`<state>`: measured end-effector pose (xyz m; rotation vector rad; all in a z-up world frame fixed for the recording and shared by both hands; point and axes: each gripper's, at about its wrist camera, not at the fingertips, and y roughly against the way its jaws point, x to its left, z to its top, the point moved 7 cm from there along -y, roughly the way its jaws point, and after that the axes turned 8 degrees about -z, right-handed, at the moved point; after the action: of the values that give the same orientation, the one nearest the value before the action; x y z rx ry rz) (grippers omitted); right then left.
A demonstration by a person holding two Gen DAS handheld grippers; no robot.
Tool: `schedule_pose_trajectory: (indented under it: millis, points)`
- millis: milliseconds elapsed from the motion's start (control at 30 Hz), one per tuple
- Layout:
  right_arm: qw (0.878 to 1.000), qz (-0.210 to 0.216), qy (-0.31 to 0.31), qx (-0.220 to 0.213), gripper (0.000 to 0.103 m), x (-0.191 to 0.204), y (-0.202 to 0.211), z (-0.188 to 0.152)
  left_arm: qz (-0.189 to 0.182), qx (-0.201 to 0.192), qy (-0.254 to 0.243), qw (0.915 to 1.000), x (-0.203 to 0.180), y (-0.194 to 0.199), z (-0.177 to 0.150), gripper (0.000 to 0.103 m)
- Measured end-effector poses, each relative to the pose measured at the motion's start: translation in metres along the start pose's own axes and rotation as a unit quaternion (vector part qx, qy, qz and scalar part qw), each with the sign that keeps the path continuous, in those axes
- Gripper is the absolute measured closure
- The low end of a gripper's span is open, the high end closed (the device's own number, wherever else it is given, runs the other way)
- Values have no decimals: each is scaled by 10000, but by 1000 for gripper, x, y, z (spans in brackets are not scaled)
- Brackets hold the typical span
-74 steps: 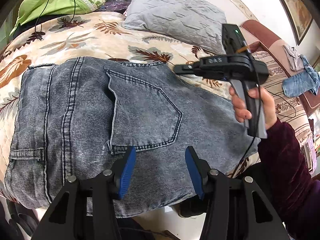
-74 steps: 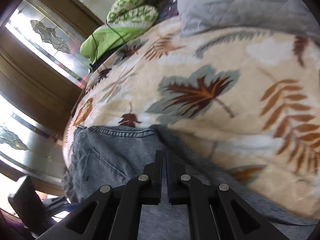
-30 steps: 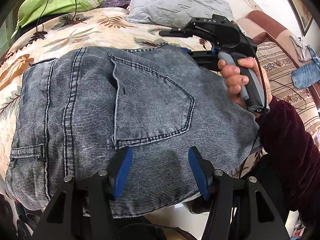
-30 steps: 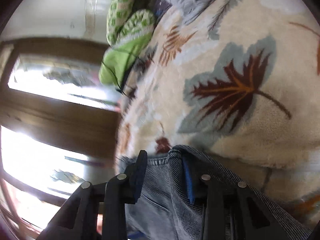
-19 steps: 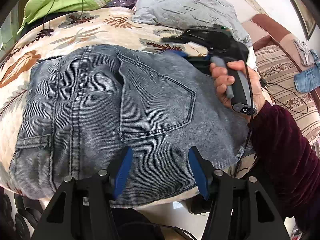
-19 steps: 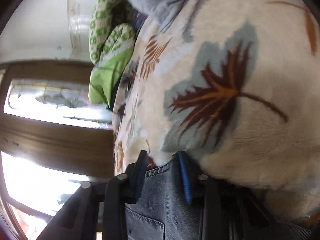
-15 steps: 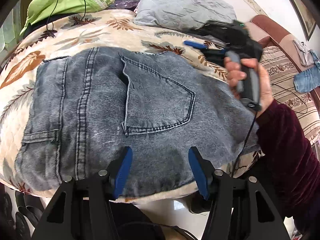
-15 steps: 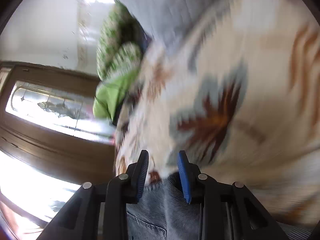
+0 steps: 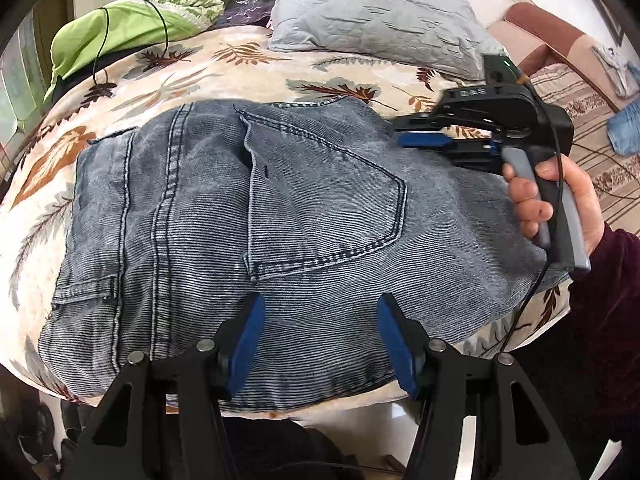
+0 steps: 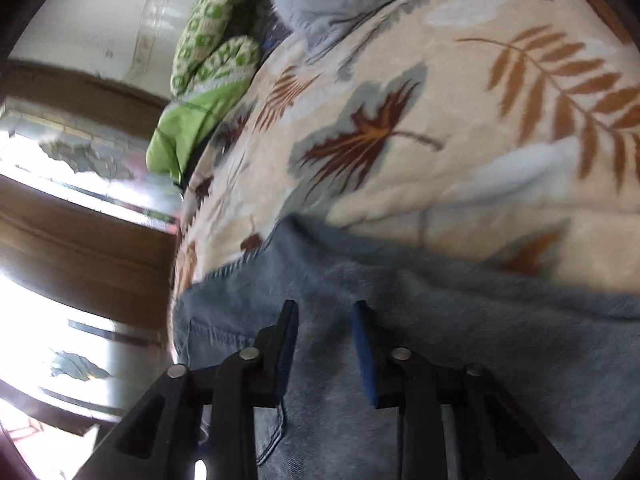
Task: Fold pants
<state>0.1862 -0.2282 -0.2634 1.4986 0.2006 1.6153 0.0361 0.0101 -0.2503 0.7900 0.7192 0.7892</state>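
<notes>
The pants (image 9: 248, 216) — grey-blue washed denim — lie folded flat on the bed (image 9: 224, 68), back pocket up, the waistband toward the pillow end and the near edge hanging close to the bed's front border. The bed carries a cream blanket printed with brown and grey leaves; a grey pillow (image 9: 372, 12) sits beyond the pants, and a green quilt (image 9: 132, 24) is bundled at the far left corner with a thin black cable across it. The left tongs (image 9: 320, 328) hover over the near part of the denim, their blue pads well apart and nothing between them. The right tongs (image 9: 404, 140), held by a hand (image 9: 568, 196) in a dark red sleeve, reach in level at the pants' right edge near the waistband. In the right wrist view the right tongs (image 10: 326, 328) are closing with a gap between the pads — denim lies beneath them, but nothing is pinched.
</notes>
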Motion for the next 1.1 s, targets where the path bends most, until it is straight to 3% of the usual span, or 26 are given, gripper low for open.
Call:
schedule_pose_trajectory:
  millis: [67,233,367,433,533,600,633,700,800,900,1000,1100]
  points:
    - [9997,116,-150,-130,80,-18,14,5,84,18,-12,10000,2,2,1,44]
    - [9975,-101,-320,-616,77,-74,85,3,-18,-89,52,9999,-2,9,10,44]
    - [9876,-590,-324,-1419,76,-111,166,-10,-68,-194,-168,9996,-21,7,25,43]
    - [9834,-906,-430,-1514,76,-127,192,-24,-80,-115,-236,9996,-29,-2,32,42]
    - [9724,-1171,-1080,-1706,76,-164,225,-47,-170,127,-257,9994,-35,-20,34,42]
    - [9642,-1260,-1642,-1656,77,-194,236,-63,-37,317,-179,9993,-32,-27,27,42]
    - [9640,-1042,-1771,-1689,80,-202,240,-70,-57,376,-124,9992,-31,-29,23,42]
    - [9637,-892,-1823,-1734,80,-207,249,-81,-92,401,-178,9990,-30,-27,16,42]
    - [9619,-1492,-1420,-1795,80,-204,256,-100,-51,470,-281,9985,-30,-25,8,42]
    - [9583,-1699,-1354,-1858,80,-202,265,-111,5,534,-283,9982,-32,-22,7,42]
    - [9521,-1986,-1139,-2029,77,-193,274,-119,-211,511,-256,9981,-43,-16,10,42]
    - [9556,-1783,-770,-2215,77,-165,271,-122,-324,405,-435,9977,-60,-14,17,42]
